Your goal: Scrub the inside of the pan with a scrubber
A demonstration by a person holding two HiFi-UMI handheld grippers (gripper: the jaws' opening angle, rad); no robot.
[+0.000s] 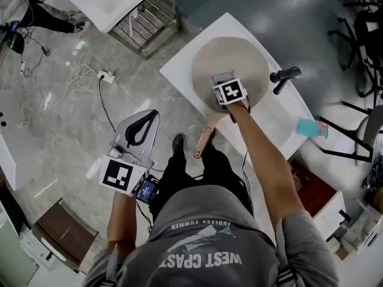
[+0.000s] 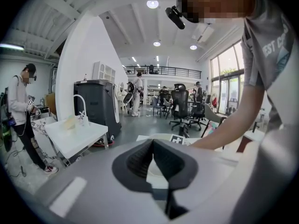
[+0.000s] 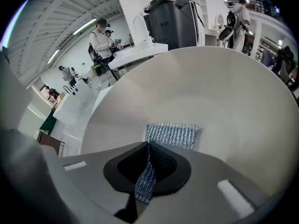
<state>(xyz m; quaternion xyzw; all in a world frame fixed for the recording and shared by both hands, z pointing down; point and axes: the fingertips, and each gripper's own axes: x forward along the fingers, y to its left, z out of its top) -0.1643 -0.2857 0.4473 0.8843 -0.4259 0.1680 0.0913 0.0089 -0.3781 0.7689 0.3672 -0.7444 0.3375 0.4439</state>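
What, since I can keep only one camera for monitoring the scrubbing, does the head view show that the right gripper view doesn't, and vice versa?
Only the head view: the pan's copper handle, the left gripper held off over the floor, and a teal object on the white counter.
Only the right gripper view: the right gripper with its jaws closed on a strip of the scrubber, plus people standing in the background.
Both: the silvery scrubber with the pan's pale inside behind it.
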